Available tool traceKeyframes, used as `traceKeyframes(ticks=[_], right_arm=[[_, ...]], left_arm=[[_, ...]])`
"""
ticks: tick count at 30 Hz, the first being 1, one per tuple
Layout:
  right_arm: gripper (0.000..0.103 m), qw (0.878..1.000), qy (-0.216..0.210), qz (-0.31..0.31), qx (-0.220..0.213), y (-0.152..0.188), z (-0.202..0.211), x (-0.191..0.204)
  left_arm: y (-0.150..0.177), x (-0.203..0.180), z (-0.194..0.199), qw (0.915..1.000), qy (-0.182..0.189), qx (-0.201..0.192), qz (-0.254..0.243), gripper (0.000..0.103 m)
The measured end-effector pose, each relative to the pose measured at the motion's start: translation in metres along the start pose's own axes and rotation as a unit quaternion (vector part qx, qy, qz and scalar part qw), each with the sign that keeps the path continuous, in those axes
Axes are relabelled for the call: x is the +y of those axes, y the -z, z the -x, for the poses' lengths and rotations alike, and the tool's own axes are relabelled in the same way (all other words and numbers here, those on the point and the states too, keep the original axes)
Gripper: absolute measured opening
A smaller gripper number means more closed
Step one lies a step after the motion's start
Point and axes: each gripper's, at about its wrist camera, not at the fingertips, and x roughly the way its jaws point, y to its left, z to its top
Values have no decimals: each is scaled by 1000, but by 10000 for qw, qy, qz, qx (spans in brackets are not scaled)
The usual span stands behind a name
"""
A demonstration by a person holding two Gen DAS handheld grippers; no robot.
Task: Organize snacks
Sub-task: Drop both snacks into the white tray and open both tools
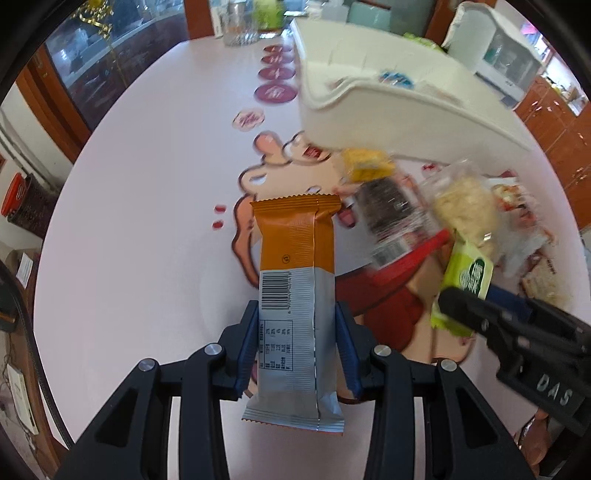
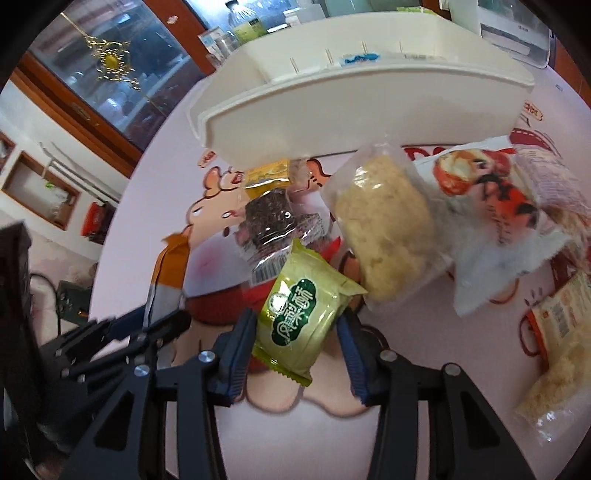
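Note:
My left gripper (image 1: pixel 297 314) is shut on an orange and silver snack bar (image 1: pixel 297 280), held above the pink table. It also shows in the right wrist view (image 2: pixel 168 273). My right gripper (image 2: pixel 299 325) is shut on a green pastry packet (image 2: pixel 299 317), which also shows in the left wrist view (image 1: pixel 463 280). A white organizer bin (image 1: pixel 369 92) stands beyond; it also shows in the right wrist view (image 2: pixel 351 103). Loose snacks lie before it: a yellow packet (image 2: pixel 267 175), a dark seaweed packet (image 2: pixel 273 221), a pale crumbly packet (image 2: pixel 384 225) and a bread packet (image 2: pixel 491 199).
The table (image 1: pixel 147 184) has a pink cartoon mat. More packets (image 2: pixel 561 332) lie at the right edge. A glass (image 1: pixel 240 26) and round coasters (image 1: pixel 275 92) sit at the far end. A white appliance (image 1: pixel 498 48) stands behind the bin.

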Motion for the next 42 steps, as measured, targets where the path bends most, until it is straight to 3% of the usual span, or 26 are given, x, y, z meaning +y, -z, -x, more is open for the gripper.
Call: traceKeyframes(ticks=[7, 12, 24, 31, 35, 42], right_arm=[[46, 9986, -174, 195, -462, -5, 55, 4], [46, 9950, -212, 221, -948, -27, 93, 7], [46, 9750, 132, 306, -2199, -118, 182, 13], [46, 9663, 465, 83, -2530, -169, 190, 9], [46, 9657, 649, 12, -2516, -189, 182, 8], [46, 9718, 937, -16, -2162, -207, 147, 3]], left_arm=[[-28, -19, 49, 9982, 277, -476, -232, 38], [-63, -37, 86, 9945, 456, -824, -464, 38], [-175, -77, 175, 9712, 311, -2064, -1150, 39], [-231, -95, 172, 9655, 105, -2239, -1325, 38], [-258, -99, 146, 9700, 18, -2058, -1292, 38], [-270, -105, 94, 9752, -185, -1676, -1435, 38]])
